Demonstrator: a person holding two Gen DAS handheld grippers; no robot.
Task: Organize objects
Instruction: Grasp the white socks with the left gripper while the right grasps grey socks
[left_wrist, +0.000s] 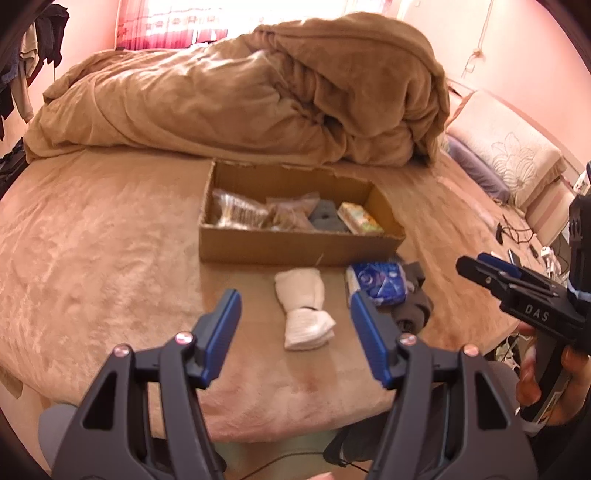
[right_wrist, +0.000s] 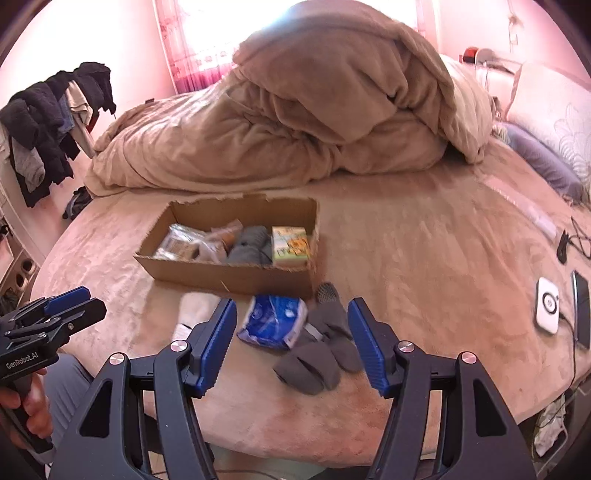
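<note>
you are holding both tongs spread wide over the near edge of the bed (left_wrist: 110, 236), and neither is pinching anything. your left tongs (left_wrist: 295, 325) are hovering above the rolled white socks (left_wrist: 304, 314), which are lying on the bedspread just in front of the cardboard box (left_wrist: 295, 247). your right tongs (right_wrist: 291, 325) are hanging over the blue packet (right_wrist: 275, 319) and the grey gloves (right_wrist: 325, 347), which are lying side by side and touching near the box's front right corner; the packet is partly overlapping the gloves in the left wrist view.

the box is sitting in the middle of the bed, between the near edge and the heaped brown duvet (left_wrist: 258, 92) behind it. inside it, from left to right, are lying a clear wrapped snack pack (left_wrist: 238, 212), a brown crinkled bag (left_wrist: 290, 214), a grey rolled item (right_wrist: 249, 243) and a green and yellow carton (right_wrist: 290, 244) against the right wall.

toward the right edge of the bed a white power bank (right_wrist: 547, 310) and a dark phone (right_wrist: 581, 310) are resting beside each other, with cables trailing near them. a pale pillow (left_wrist: 506, 155) is leaning at the far right end of the bed, and dark clothes (right_wrist: 48, 122) are hanging on a rack beyond the left edge.
</note>
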